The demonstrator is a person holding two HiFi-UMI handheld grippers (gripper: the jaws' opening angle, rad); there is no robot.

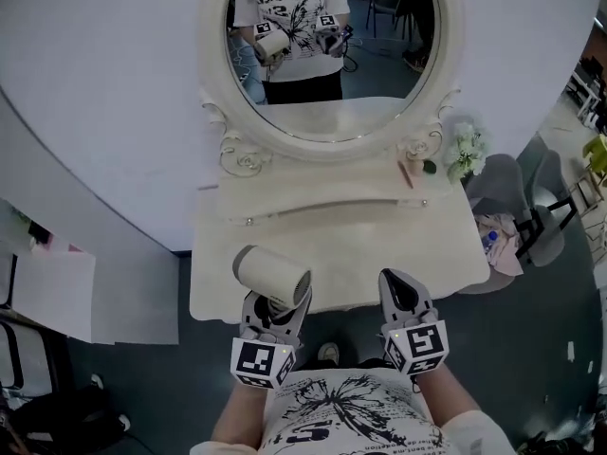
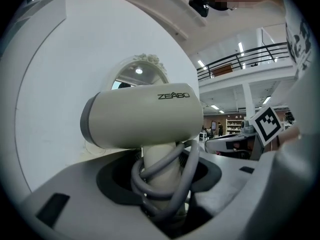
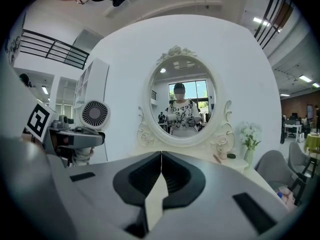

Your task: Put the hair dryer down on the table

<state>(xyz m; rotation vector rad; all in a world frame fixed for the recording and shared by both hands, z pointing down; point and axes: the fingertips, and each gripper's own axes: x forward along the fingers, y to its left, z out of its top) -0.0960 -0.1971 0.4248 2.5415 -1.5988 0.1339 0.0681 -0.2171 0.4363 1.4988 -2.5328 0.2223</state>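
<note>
A cream hair dryer (image 1: 272,277) with a grey rear cap stands upright in my left gripper (image 1: 269,313), which is shut on its handle and the grey cord wound round it. In the left gripper view the hair dryer (image 2: 145,118) fills the middle, its barrel lying crosswise above the jaws. It hangs over the front edge of the white dressing table (image 1: 351,245). My right gripper (image 1: 400,297) is beside it at the table's front edge, jaws shut with nothing between them. The right gripper view shows the right gripper (image 3: 161,160) closed and the dryer's rear grille (image 3: 94,114) at left.
An oval mirror (image 1: 332,36) in an ornate white frame stands at the back of the table. A small vase of white flowers (image 1: 465,152) and a pencil-like stick (image 1: 406,173) are at the back right. A grey chair (image 1: 517,202) is to the right, white boards (image 1: 57,292) to the left.
</note>
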